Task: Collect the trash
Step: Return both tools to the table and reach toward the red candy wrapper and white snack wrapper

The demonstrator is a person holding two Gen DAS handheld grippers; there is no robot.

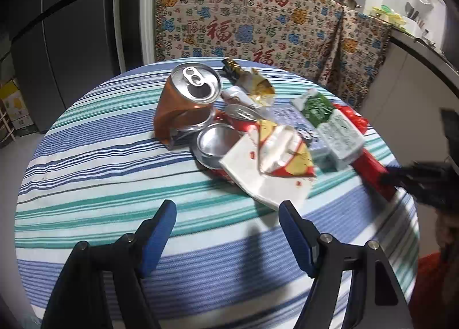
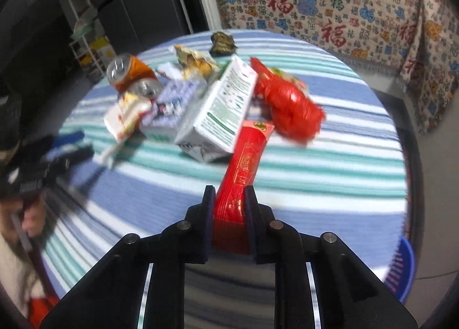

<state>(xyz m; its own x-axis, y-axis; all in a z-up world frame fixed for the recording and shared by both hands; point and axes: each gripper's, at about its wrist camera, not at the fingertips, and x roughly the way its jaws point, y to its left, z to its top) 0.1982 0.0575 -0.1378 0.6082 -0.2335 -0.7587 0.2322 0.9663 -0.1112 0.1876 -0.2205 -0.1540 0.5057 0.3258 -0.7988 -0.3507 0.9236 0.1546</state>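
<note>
A heap of trash lies on the round striped table [image 1: 86, 185]. It holds a crushed orange can [image 1: 183, 105], a flattened can [image 1: 218, 145], a stained white napkin [image 1: 258, 179], a torn red-and-yellow wrapper [image 1: 284, 154], milk cartons [image 2: 221, 108] and a crumpled red bag [image 2: 287, 105]. My right gripper [image 2: 228, 194] is shut on the near end of a long red packet [image 2: 243, 162], which runs up to the white carton. My left gripper [image 1: 228, 208] stands open over bare cloth in front of the napkin, holding nothing. In the left wrist view the right gripper [image 1: 396, 176] shows blurred on the red packet [image 1: 373, 168].
A patterned cloth [image 1: 258, 21] drapes the counter behind the table, with pots on top. A dark fridge [image 1: 66, 27] stands at the left. A blue basin [image 2: 401, 268] sits on the floor beyond the table's right edge. A person's sleeve [image 2: 17, 257] shows at the left.
</note>
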